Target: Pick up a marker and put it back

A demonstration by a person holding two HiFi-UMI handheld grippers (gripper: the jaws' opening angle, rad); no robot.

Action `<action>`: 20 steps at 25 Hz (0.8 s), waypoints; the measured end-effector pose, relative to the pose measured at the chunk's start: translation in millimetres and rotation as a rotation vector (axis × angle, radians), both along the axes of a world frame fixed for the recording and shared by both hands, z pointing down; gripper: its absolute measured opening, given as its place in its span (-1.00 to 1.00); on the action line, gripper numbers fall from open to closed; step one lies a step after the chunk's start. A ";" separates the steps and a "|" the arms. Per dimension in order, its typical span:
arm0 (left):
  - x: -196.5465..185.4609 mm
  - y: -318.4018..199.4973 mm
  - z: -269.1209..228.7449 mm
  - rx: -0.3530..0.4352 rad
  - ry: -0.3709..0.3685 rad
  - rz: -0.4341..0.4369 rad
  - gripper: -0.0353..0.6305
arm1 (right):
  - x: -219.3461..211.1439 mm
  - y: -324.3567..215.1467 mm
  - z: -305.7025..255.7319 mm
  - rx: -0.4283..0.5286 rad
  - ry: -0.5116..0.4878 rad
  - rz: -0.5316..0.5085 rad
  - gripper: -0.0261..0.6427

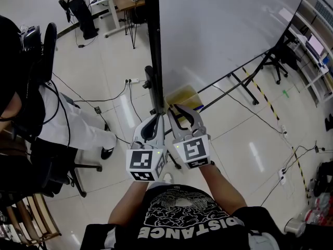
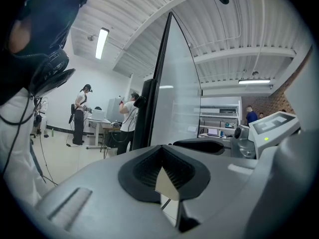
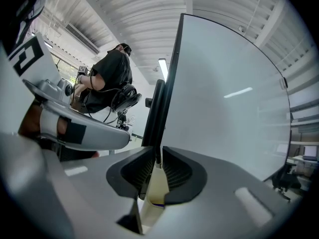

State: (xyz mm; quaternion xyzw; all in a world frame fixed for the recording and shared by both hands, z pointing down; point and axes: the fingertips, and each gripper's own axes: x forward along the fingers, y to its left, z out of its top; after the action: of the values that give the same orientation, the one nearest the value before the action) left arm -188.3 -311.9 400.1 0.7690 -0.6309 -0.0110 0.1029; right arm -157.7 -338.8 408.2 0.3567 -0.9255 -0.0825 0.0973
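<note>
I see no marker in any view. A large whiteboard (image 1: 218, 30) on a black stand fills the upper middle of the head view, and a yellowish tray (image 1: 183, 97) sits at its lower edge. My left gripper (image 1: 157, 120) and right gripper (image 1: 181, 110) are held side by side just below that tray and point at the board's black side post (image 1: 153, 46). The left gripper (image 2: 162, 159) has its pads meeting at the tips, with nothing in them. The right gripper (image 3: 155, 159) shows a narrow gap between its pads, also with nothing in it, and the post (image 3: 158, 113) stands straight ahead.
A seated person in white trousers (image 1: 73, 126) on an office chair is close at the left. Cables (image 1: 93, 99) and a power strip (image 1: 282, 175) lie on the tiled floor. The stand's black legs (image 1: 244, 85) spread to the right. Desks and a standing person (image 1: 78, 9) are far off.
</note>
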 end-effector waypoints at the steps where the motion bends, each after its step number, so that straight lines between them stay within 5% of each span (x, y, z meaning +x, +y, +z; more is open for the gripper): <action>1: 1.1 0.8 -0.9 0.002 -0.001 -0.002 -0.88 | 1.1 1.7 -0.6 -0.001 -0.003 -0.002 -0.78; 20: 57.6 53.9 -22.8 0.062 -0.025 -0.003 -0.88 | 66.8 65.6 -47.1 0.017 -0.153 0.001 -0.79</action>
State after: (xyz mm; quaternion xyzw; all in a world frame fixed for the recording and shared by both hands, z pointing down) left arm -130.7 -258.0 377.3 0.7708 -0.6328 -0.0211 0.0711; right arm -90.9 -273.3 361.1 0.3630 -0.9294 -0.0627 0.0232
